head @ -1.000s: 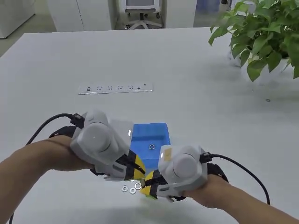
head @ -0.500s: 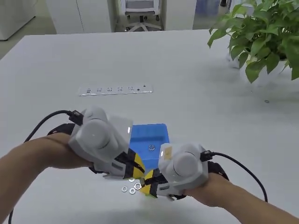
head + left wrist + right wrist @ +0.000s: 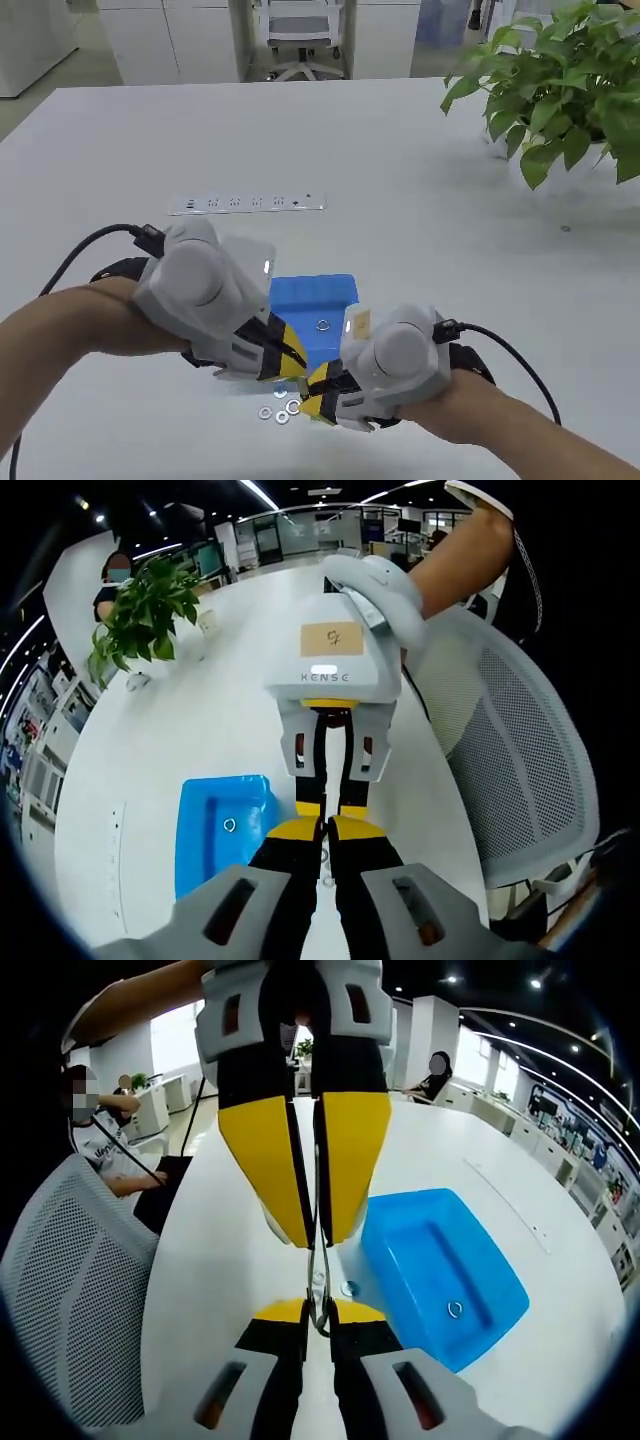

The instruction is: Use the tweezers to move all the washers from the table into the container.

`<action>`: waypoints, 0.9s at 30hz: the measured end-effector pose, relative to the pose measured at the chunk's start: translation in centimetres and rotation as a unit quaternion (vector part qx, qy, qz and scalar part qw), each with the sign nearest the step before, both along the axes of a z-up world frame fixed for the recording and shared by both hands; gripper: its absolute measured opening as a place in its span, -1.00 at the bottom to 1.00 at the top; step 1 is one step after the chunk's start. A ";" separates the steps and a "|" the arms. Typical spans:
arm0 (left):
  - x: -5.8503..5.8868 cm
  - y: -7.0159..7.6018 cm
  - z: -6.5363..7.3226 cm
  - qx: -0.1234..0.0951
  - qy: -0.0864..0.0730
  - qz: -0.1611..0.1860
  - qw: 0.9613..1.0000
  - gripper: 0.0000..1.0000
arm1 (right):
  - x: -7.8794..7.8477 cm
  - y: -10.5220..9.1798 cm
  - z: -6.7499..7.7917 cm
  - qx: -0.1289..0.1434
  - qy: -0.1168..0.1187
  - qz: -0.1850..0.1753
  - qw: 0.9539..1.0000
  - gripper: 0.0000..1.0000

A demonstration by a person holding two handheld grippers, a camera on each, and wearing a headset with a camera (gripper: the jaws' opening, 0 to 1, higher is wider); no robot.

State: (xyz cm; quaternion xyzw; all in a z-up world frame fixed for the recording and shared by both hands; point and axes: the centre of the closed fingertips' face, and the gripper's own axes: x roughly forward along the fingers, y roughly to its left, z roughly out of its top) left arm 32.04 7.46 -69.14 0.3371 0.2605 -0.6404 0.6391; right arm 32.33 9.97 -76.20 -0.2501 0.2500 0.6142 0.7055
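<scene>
Thin metal tweezers run between the two grippers, which face each other tip to tip. My left gripper has its yellow pads pressed on the tweezers' two legs. My right gripper is shut on the narrow end. Several small washers lie on the white table just below the jaws, one washer beside the container. The blue container stands just beyond and has one washer inside.
A white power strip lies farther back on the table. A potted plant stands at the far right. An office chair is beyond the far edge, and a mesh chair is behind me.
The head camera has tilted a little, shifting the scene. Both grippers stay tip to tip over the loose washers, the left one slightly farther left.
</scene>
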 end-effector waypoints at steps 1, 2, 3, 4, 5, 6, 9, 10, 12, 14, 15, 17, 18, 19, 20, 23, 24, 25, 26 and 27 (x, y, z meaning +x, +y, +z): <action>0.0 0.0 0.1 -0.001 0.000 0.000 1.000 -0.87 | 0.0 0.0 0.1 -0.001 -0.002 0.001 1.000 -0.81; 0.0 0.0 0.3 -0.001 0.000 -0.001 1.000 -0.87 | 0.0 0.0 0.2 -0.002 -0.003 0.002 1.000 -0.81; 0.0 0.0 0.4 -0.001 -0.001 -0.001 1.000 -0.87 | 0.0 -0.1 0.3 -0.002 -0.003 0.003 1.000 -0.81; 0.0 0.0 0.5 0.000 -0.001 -0.001 1.000 -0.87 | 0.0 -0.1 0.4 -0.002 -0.004 0.004 1.000 -0.81; 0.0 0.1 0.6 0.000 -0.001 -0.001 1.000 -0.87 | 0.1 -0.1 0.6 -0.002 -0.005 0.004 1.000 -0.81; 0.1 0.2 0.8 0.001 -0.001 -0.001 1.000 -0.87 | 0.1 -0.1 0.7 -0.003 -0.006 0.004 1.000 -0.81; 0.2 0.3 1.0 0.002 0.000 -0.001 1.000 -0.87 | 0.2 -0.1 1.1 -0.007 -0.009 0.007 1.000 -0.81; 0.3 0.3 1.1 0.001 0.000 -0.001 1.000 -0.87 | 0.3 -0.2 1.2 -0.007 -0.009 0.007 1.000 -0.81; 0.4 0.3 1.4 0.000 0.000 -0.001 1.000 -0.87 | 0.4 -0.2 1.4 -0.008 -0.009 0.008 1.000 -0.81; 0.5 0.2 1.6 -0.001 -0.002 -0.003 1.000 -0.87 | 0.6 -0.2 1.7 -0.007 -0.010 0.009 1.000 -0.81; 0.6 0.2 1.8 -0.002 -0.001 -0.002 1.000 -0.87 | 0.6 -0.3 1.8 -0.007 -0.010 0.009 1.000 -0.81; 0.8 0.2 2.1 -0.003 -0.003 -0.002 1.000 -0.87 | 0.9 -0.3 2.1 -0.008 -0.012 0.010 1.000 -0.81; 0.9 0.1 2.2 -0.003 -0.003 -0.002 1.000 -0.87 | 1.0 -0.4 2.3 -0.008 -0.013 0.010 1.000 -0.81; 1.0 0.1 2.4 -0.004 -0.005 -0.002 1.000 -0.87 | 1.1 -0.4 2.4 -0.009 -0.015 0.011 1.000 -0.81; 1.1 0.0 2.5 -0.004 -0.006 -0.002 1.000 -0.87 | 1.3 -0.5 2.6 -0.009 -0.016 0.011 1.000 -0.81; 1.6 -0.2 3.0 -0.007 -0.010 -0.002 1.000 -0.87 | 1.8 -0.7 3.0 -0.008 -0.019 0.010 1.000 -0.81; 1.7 -0.2 3.1 -0.008 -0.012 -0.002 1.000 -0.87 | 1.9 -0.7 3.1 -0.008 -0.021 0.010 1.000 -0.81; 1.8 -0.3 3.3 -0.008 -0.013 -0.002 1.000 -0.87 | 2.1 -0.7 3.2 -0.008 -0.022 0.009 1.000 -0.81; 2.0 -0.3 3.4 -0.008 -0.015 -0.002 1.000 -0.87 | 2.2 -0.8 3.3 -0.007 -0.023 0.008 1.000 -0.81; 2.1 -0.3 3.5 -0.008 -0.016 -0.003 1.000 -0.87 | 2.4 -0.8 3.5 -0.006 -0.023 0.007 1.000 -0.81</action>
